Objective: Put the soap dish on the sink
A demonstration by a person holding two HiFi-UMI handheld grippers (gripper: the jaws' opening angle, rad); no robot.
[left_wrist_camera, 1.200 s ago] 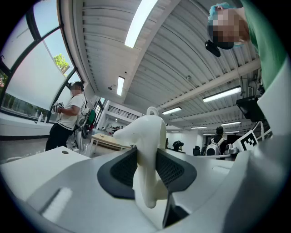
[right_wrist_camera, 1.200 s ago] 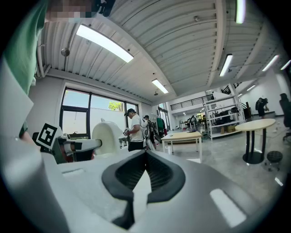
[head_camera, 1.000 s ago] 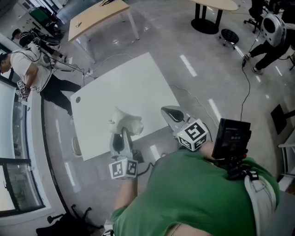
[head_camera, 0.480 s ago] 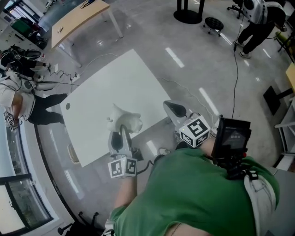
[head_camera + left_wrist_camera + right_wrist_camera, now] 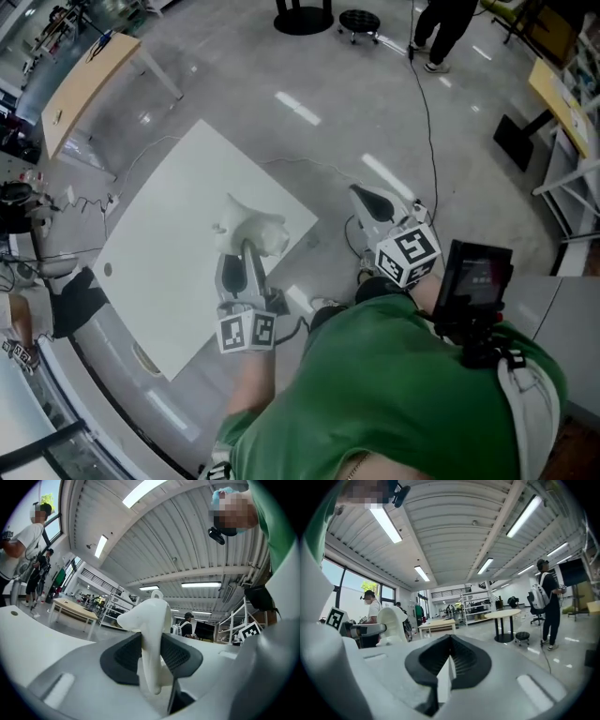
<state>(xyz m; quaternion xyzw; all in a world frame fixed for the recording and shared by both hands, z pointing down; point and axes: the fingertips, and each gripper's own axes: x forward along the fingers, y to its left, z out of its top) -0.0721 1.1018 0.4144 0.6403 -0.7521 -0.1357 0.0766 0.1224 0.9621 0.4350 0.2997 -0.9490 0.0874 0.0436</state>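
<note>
The soap dish [image 5: 251, 229] is a white, curvy plastic piece. My left gripper [image 5: 242, 255] is shut on it and carries it level over the near corner of a white table [image 5: 159, 253]. In the left gripper view the soap dish [image 5: 151, 630] stands upright, pinched between the dark pads [image 5: 126, 656]. My right gripper [image 5: 373, 201] hangs over the floor to the right, its jaws shut with nothing between them. The right gripper view shows its closed pads [image 5: 461, 660] and, off to the left, the soap dish [image 5: 392, 622]. No sink is in view.
A wooden table [image 5: 86, 77] stands at the far left. A stool [image 5: 359, 21] and a person's legs [image 5: 441, 33] are at the top. A cable [image 5: 427, 122] runs across the grey floor. Shelving [image 5: 567, 112] lines the right edge.
The view and both grippers have swung to the right, so the white table now lies further left. The soap dish stays held in the left gripper. The right gripper stays shut.
</note>
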